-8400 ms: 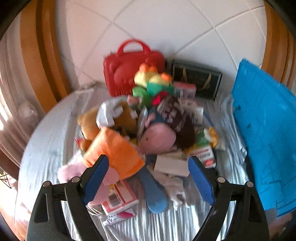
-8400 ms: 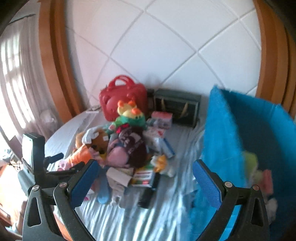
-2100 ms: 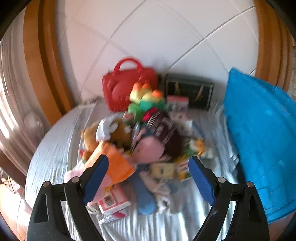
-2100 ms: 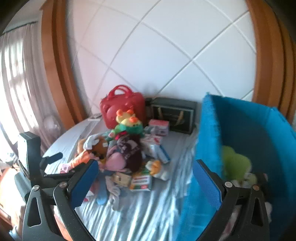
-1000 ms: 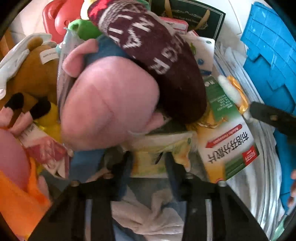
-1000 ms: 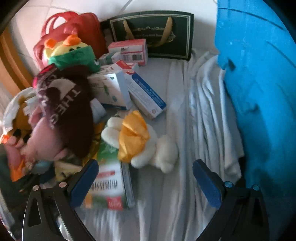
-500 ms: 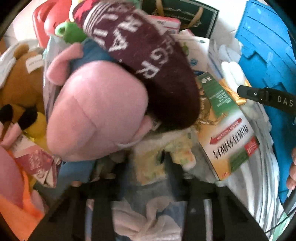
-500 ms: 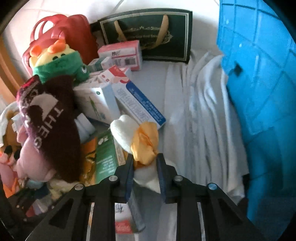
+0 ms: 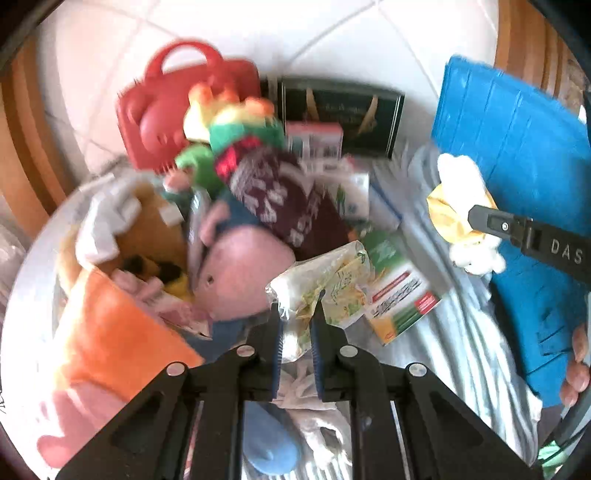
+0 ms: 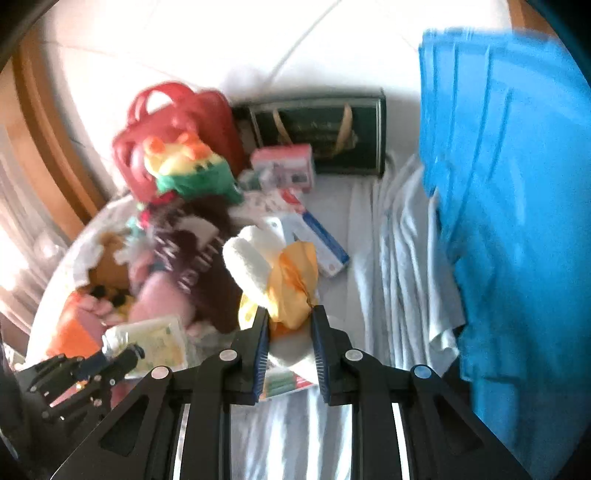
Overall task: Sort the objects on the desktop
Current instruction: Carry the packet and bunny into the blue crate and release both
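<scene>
While lifted: duckling [image 10: 275, 273] between right hand-held gripper [image 10: 289, 325] pads.

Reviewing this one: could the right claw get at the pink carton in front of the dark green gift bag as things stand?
Probably not yet: the right claw is shut on the white plush toy with the yellow scarf, so its jaws are occupied. The pink carton itself lies uncovered.

white diamond-seamed wall [image 9: 332, 33] ahead of the tool, wooden trim [image 9: 22, 122] to its left, sunlit curtain [image 10: 18, 229] far left, white wrinkled sheet [image 10: 399, 236] below
</scene>
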Demonstrator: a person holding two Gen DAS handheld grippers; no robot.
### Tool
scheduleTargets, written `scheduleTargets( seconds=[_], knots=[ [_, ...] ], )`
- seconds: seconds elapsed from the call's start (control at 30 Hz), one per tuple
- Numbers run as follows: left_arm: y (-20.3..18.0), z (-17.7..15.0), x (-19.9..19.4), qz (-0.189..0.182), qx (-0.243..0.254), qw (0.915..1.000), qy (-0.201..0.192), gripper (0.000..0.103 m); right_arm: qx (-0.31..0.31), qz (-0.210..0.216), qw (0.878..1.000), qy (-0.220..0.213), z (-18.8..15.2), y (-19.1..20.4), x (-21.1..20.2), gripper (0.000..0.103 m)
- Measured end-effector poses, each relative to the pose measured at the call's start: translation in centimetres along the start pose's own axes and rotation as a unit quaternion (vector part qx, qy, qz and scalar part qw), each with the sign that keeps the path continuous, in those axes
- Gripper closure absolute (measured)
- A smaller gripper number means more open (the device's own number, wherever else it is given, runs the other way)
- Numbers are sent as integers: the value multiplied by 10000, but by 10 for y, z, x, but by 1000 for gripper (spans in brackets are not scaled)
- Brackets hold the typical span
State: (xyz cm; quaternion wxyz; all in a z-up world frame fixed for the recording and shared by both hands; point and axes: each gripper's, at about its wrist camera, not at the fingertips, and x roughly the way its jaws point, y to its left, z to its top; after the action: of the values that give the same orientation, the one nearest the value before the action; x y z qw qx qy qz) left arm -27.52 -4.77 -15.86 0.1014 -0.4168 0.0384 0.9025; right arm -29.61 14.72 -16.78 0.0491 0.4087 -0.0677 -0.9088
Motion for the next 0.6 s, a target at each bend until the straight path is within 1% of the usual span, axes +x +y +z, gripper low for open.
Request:
scheduleTargets(
  seconds=[0.03, 0.07, 0.13, 0.17, 0.2, 0.3, 0.43, 0.5, 0.6],
  knots=[
    [-2, 3, -14, 21, 11, 9999, -135, 90, -12, 10, 9999, -112, 2, 3, -10, 81],
    [-6, 11, -13, 35, 20, 9998, -219, 90, -14, 18, 9998, -213, 4, 5, -20, 81],
    [-10, 17, -34, 61, 51, 9989, -468, 90, -8, 13, 9987, -508, 8, 11, -49, 81],
    [-14, 20, -45, 49, 62, 9981, -605, 90, -8, 7, 9982, -599, 9, 12, -58, 81],
    [-19, 23, -48, 32, 73, 9976, -687, 90, -2, -1, 9973, -739, 10, 13, -74, 81],
    [-29, 30, -77, -78, 167, 9944, -1040, 90, 32, 0, 9937, -1121, 11, 15, -119, 81],
    [-58, 42, -111, -361, 386, 9874, -1489, 90, 164, -94, 9877, -1549, 12, 7, -172, 81],
    [-75, 49, -125, -530, 465, 9840, -1639, 90, 242, -137, 9837, -1779, 11, -2, -200, 81],
    [-101, 58, -140, -755, 583, 9792, -1793, 90, 342, -309, 9780, -2034, 10, -25, -239, 81]
  ],
)
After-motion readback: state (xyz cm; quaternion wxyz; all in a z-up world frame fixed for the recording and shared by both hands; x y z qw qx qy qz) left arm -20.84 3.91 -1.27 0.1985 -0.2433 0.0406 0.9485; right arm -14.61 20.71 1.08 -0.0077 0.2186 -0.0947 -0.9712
